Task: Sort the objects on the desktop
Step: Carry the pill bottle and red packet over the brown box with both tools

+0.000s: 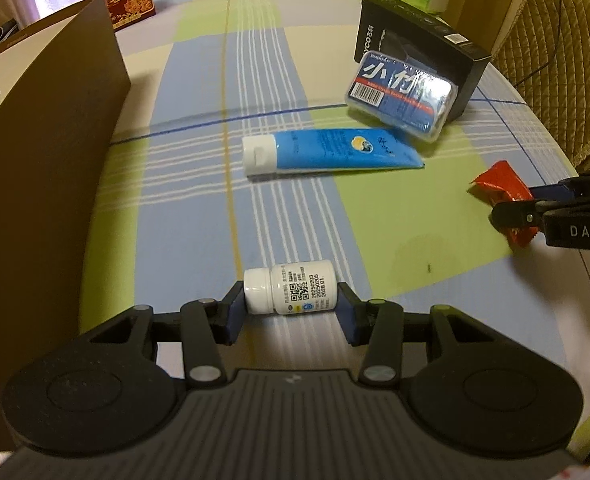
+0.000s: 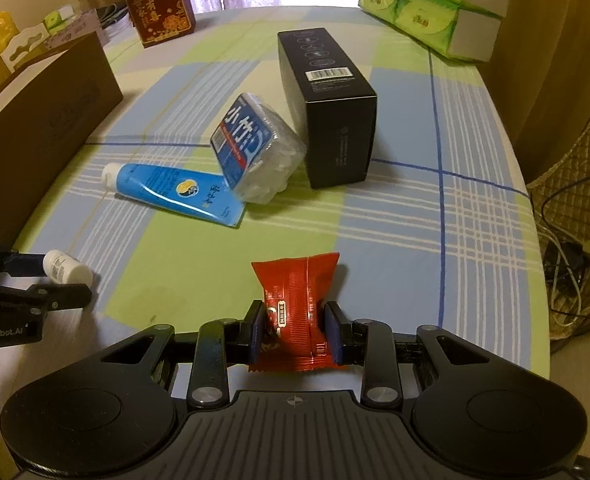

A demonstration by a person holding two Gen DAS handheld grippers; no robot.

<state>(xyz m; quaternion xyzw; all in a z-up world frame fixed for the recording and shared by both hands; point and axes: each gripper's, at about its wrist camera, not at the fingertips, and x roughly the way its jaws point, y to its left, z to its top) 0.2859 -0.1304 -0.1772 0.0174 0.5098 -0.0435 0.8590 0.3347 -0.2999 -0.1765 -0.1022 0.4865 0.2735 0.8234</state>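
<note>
Counter (image 2: pixel 475 220), plaid cloth in blue, green and white, carries all items. Brown box (image 2: pixel 47 120) stands at its left side. Black carton (image 2: pixel 335 112) lies with its long axis running away from the right wrist camera. Clear plastic case (image 2: pixel 251 148) with a blue label is tilted, its lower edge resting on the crimped end of the blue tube (image 2: pixel 175 190) and its far side against the black carton. The tube lies flat, long axis left to right, white cap pointing left toward the brown box. Red snack packet (image 2: pixel 295 312) sits between the right gripper (image 2: pixel 295 332) jaws, clamped across its width, long axis pointing forward. White pill bottle (image 1: pixel 289 287) lies on its side across the left gripper (image 1: pixel 291 312), cap to the left; the jaws are closed on its two ends
</note>
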